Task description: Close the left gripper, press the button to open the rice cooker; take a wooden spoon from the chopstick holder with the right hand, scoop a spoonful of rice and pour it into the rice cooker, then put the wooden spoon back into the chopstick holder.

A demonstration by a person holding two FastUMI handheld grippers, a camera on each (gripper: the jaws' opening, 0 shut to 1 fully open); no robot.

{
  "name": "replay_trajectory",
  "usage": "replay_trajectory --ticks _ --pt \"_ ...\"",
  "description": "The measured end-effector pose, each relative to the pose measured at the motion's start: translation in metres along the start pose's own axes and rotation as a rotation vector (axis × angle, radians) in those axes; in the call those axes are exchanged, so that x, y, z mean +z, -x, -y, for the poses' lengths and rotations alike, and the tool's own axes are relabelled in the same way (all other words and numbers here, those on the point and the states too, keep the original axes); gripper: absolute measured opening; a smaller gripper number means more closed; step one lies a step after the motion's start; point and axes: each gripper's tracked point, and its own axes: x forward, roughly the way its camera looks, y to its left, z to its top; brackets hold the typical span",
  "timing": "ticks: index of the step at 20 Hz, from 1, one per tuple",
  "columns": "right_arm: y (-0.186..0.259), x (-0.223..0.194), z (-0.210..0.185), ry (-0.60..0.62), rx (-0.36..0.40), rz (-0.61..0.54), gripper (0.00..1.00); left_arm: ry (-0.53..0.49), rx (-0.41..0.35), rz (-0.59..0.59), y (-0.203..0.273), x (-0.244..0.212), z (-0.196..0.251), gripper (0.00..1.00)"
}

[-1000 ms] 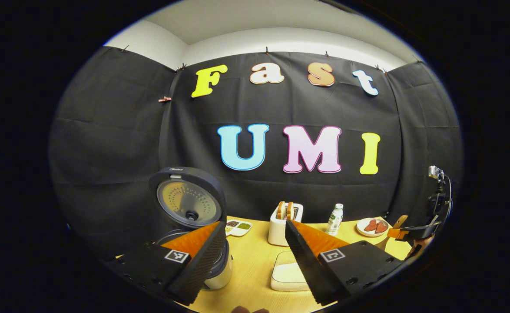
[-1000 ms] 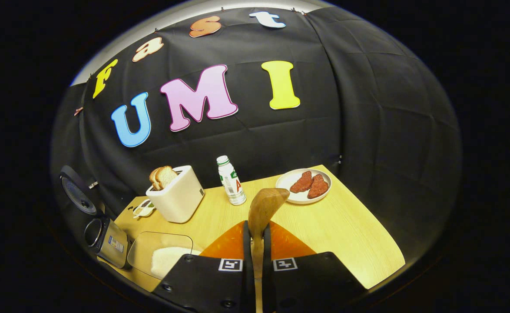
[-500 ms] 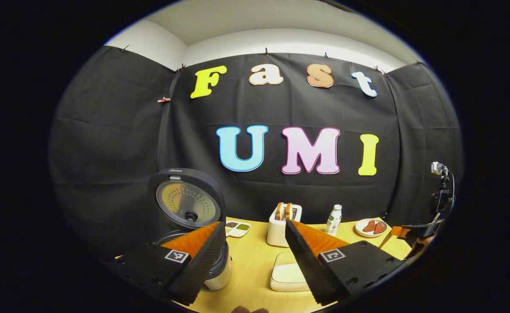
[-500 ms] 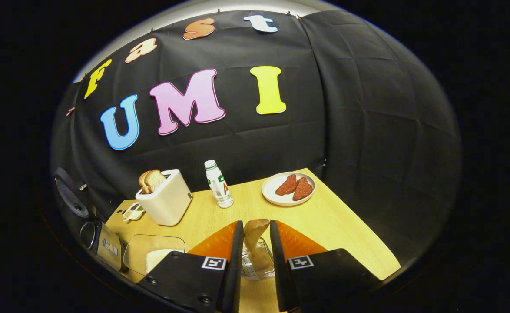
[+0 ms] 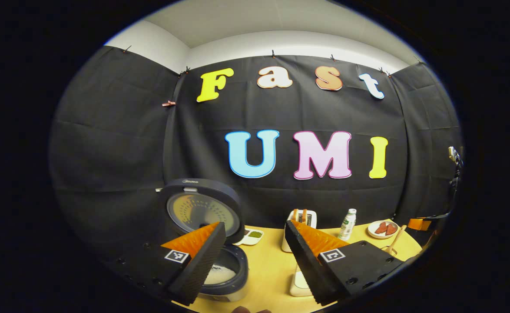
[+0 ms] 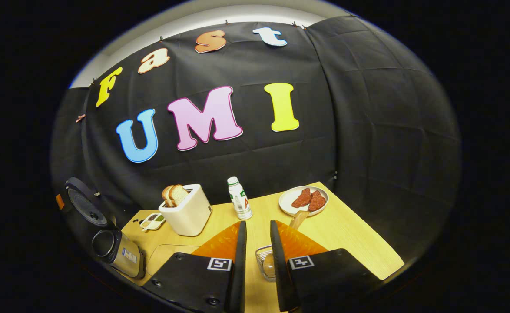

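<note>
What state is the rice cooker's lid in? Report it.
Open. The rice cooker has its lid standing upright behind the pot, with white rice visible inside.

- The left gripper point(image 5: 251, 243) is held level, its fingers point(image 5: 203, 256) spread wide apart with nothing between them.
- The right gripper point(image 6: 257, 243) points forward and slightly down, its fingers point(image 6: 239, 261) parted by a narrow gap, pressing on nothing.

Even overhead light, sharp centre, strong fisheye bending at edges, rim perhaps slightly soft
</note>
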Motion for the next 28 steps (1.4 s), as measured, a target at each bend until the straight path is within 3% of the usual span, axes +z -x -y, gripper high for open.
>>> replay_trajectory --ticks 2,3,4,8,11,15,22,28 --pt "0.007 0.001 -0.021 0.001 0.023 0.003 0.33 -0.012 0.005 0.019 -0.011 0.010 -0.021 0.93" --pt "0.010 0.002 -0.031 0.009 0.032 0.009 0.29 -0.019 0.012 0.030 -0.019 0.015 -0.032 0.93" --pt "0.007 -0.003 -0.043 0.024 0.039 0.019 0.39 -0.022 0.017 0.039 -0.027 0.020 -0.043 0.94" --pt "0.015 -0.008 -0.082 0.079 0.081 0.023 0.44 0.003 0.028 0.061 -0.059 0.037 -0.080 0.92" --pt "0.022 -0.007 -0.110 0.127 0.112 0.036 0.49 -0.034 0.026 0.083 -0.084 0.048 -0.103 0.93" --pt "0.025 -0.013 -0.140 0.152 0.134 0.042 0.50 -0.018 -0.007 0.098 -0.117 0.063 -0.113 0.94" --pt "0.033 -0.013 -0.160 0.168 0.137 0.038 0.50 -0.005 -0.028 0.034 -0.172 0.058 -0.125 0.93" --pt "0.031 -0.014 -0.166 0.171 0.137 0.037 0.50 0.028 -0.030 -0.041 -0.180 0.035 -0.126 0.96"
